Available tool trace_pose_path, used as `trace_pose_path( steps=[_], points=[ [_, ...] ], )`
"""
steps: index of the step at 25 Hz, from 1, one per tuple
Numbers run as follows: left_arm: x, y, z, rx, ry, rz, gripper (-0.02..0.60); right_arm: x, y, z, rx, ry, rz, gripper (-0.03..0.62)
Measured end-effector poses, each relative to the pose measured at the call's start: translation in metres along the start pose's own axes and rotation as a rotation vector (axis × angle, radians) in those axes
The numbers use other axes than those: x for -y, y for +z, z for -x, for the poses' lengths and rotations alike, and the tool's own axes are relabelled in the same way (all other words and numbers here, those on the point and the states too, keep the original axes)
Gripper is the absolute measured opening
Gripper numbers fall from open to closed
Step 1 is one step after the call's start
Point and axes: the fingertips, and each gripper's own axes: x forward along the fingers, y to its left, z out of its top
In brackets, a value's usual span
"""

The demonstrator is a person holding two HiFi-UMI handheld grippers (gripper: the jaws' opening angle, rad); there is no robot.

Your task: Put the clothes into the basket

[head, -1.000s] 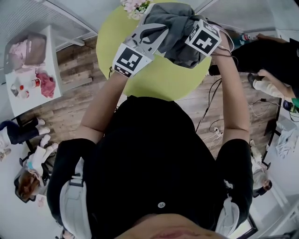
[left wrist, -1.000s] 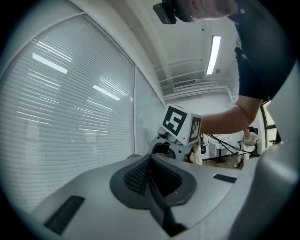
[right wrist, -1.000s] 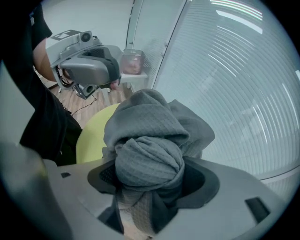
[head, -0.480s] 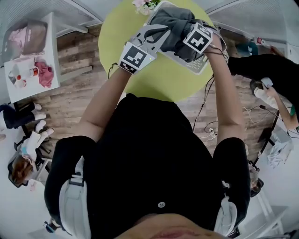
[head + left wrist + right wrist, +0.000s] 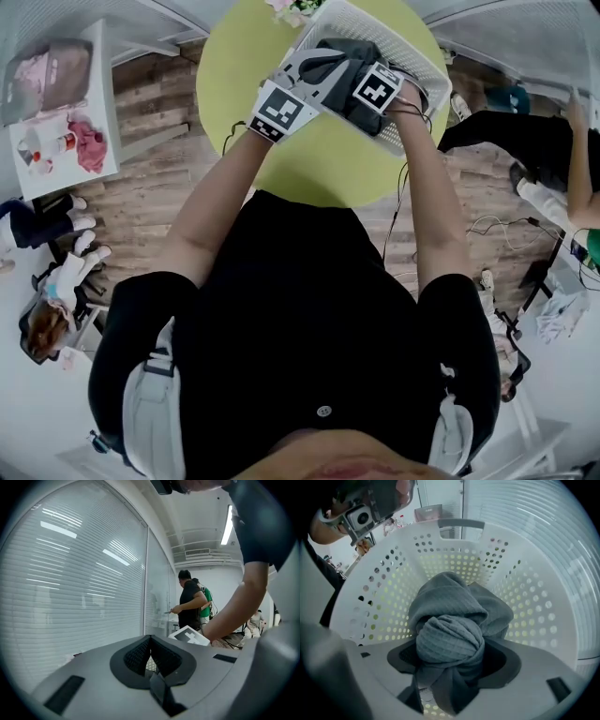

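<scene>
A bunched grey garment (image 5: 342, 64) hangs inside the white perforated basket (image 5: 424, 58) on the round yellow-green table (image 5: 239, 66). My right gripper (image 5: 364, 75) points steeply down into the basket (image 5: 459, 523), shut on a thick wad of the garment (image 5: 450, 620), which fills the space between its pads. My left gripper (image 5: 314, 67) lies nearly level at the basket's near-left rim. In the left gripper view its pads (image 5: 140, 653) meet at the tips, with a dark strip of the cloth (image 5: 161, 693) hanging from between them.
Flowers (image 5: 295, 9) stand at the table's far edge. A white side table (image 5: 105, 103) with pink things is at the left. Cables (image 5: 412, 234) trail over the wooden floor. People (image 5: 525, 141) are at the right, and window blinds (image 5: 70, 597) lie ahead of the left gripper.
Both grippers have come down with the grey garment, from above the table into the white basket. The basket has come into full view beneath the cloth.
</scene>
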Motion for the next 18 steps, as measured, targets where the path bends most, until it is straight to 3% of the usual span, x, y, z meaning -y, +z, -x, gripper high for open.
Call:
trace_pose_path(
  steps=[10, 18],
  points=[
    [0.004, -0.012, -0.003, -0.036, 0.004, 0.023, 0.011, -0.004, -0.009, -0.051, 0.02, 0.035, -0.055, 0.372],
    [0.009, -0.009, 0.006, -0.029, 0.011, 0.043, 0.011, 0.001, 0.0, -0.007, 0.081, -0.009, -0.061, 0.383]
  ],
)
